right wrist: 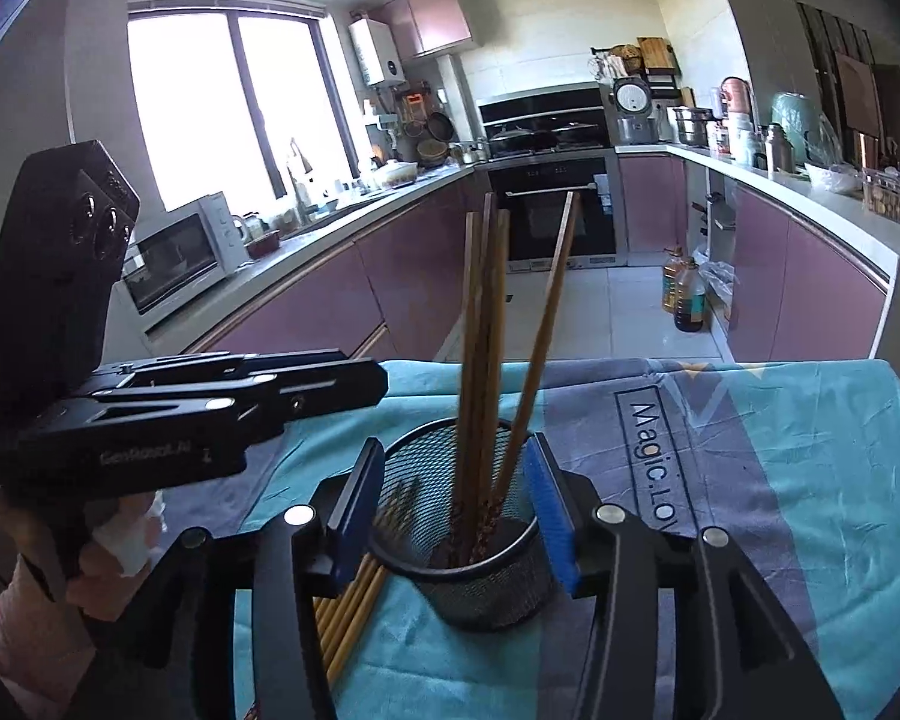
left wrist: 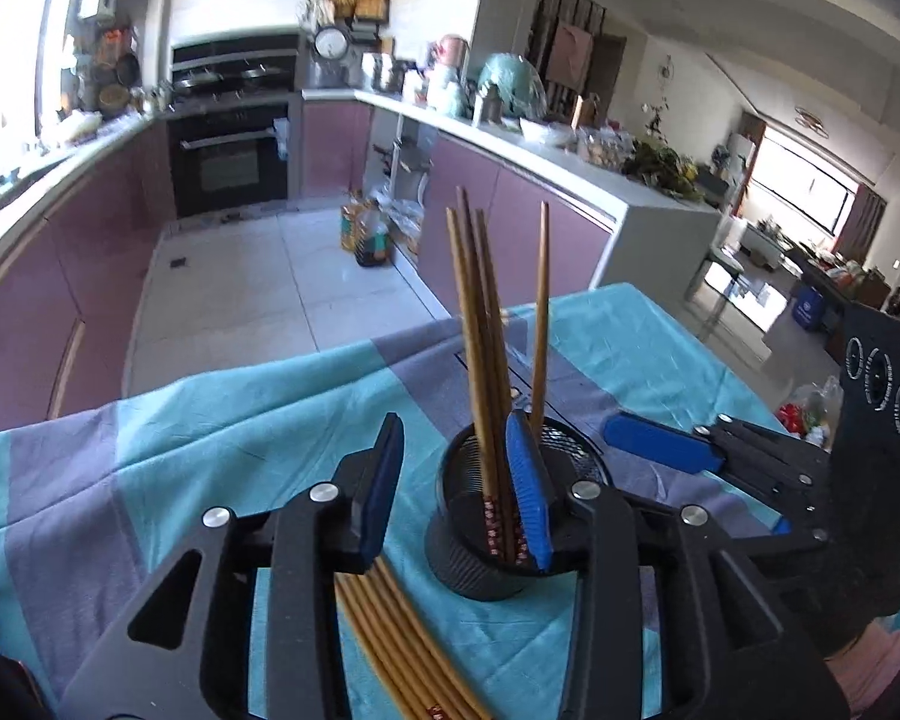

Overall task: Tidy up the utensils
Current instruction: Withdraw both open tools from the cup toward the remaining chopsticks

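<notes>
Black arms of the left gripper (left wrist: 459,495) fill the bottom of the left wrist view, pointing down at a slant toward the table. Its two blue pads stand apart and pinch nothing; the right pad sits just over the rim of the round black wire-mesh cup (left wrist: 489,531), and the left pad hangs over the cloth. Four long brown wooden chopsticks (left wrist: 480,360) stand in the cup, three close together and one leaning away. More loose tan chopsticks (left wrist: 399,642) lie flat on the wrinkly teal and grey tablecloth (left wrist: 210,432), partly hidden under the gripper and cut off at the bottom edge. The right gripper (left wrist: 660,450) comes in from the right side, and only one of its blue pads shows clearly. In the right wrist view, the right gripper (right wrist: 459,513) also points down at a slant, with its blue pads apart, one on each side of the mesh cup (right wrist: 468,564). I cannot tell if the pads touch the cup. The standing chopsticks (right wrist: 480,360) rise between them. The flat chopsticks (right wrist: 354,606) peek out beside the cup, mostly hidden. A hand (right wrist: 108,552) holds the left gripper at the left; its pads are cut off from view.
</notes>
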`<action>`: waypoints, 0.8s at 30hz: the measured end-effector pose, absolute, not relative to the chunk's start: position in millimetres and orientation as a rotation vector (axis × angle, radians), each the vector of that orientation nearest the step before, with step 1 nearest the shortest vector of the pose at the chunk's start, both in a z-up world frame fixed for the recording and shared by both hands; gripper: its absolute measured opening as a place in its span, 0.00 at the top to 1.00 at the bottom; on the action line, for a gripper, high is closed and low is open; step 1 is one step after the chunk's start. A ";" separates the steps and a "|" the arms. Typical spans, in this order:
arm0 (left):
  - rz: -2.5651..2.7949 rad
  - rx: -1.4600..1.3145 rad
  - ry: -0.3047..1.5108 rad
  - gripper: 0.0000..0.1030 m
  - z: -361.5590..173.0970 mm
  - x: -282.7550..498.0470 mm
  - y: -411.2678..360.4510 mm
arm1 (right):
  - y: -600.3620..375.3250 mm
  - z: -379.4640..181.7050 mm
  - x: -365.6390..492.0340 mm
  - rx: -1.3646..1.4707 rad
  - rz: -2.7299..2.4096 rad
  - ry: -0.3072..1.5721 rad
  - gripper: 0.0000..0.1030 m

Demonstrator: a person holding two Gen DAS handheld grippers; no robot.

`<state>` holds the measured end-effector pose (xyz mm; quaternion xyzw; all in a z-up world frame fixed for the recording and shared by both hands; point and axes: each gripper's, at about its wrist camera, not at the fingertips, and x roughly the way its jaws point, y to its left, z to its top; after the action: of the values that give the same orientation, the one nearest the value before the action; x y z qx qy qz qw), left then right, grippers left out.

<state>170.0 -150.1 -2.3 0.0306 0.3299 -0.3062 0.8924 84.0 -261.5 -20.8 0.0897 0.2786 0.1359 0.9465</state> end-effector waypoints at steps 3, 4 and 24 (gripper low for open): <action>-0.598 0.066 0.636 0.60 -1.4 153.7 -132.8 | -253.3 -16.0 65.2 0.147 0.328 0.543 0.55; -0.588 0.066 0.625 0.59 -2.4 148.6 -126.0 | -249.6 -15.6 59.5 0.135 0.345 0.541 0.55; -0.508 0.090 0.841 0.58 -102.2 94.3 -64.8 | -192.2 -99.9 59.3 0.085 0.386 0.820 0.60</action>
<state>94.3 -64.8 -102.2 0.0433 0.4038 -0.2440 0.8806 59.3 -192.2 -99.9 0.0409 0.3961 0.1863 0.8982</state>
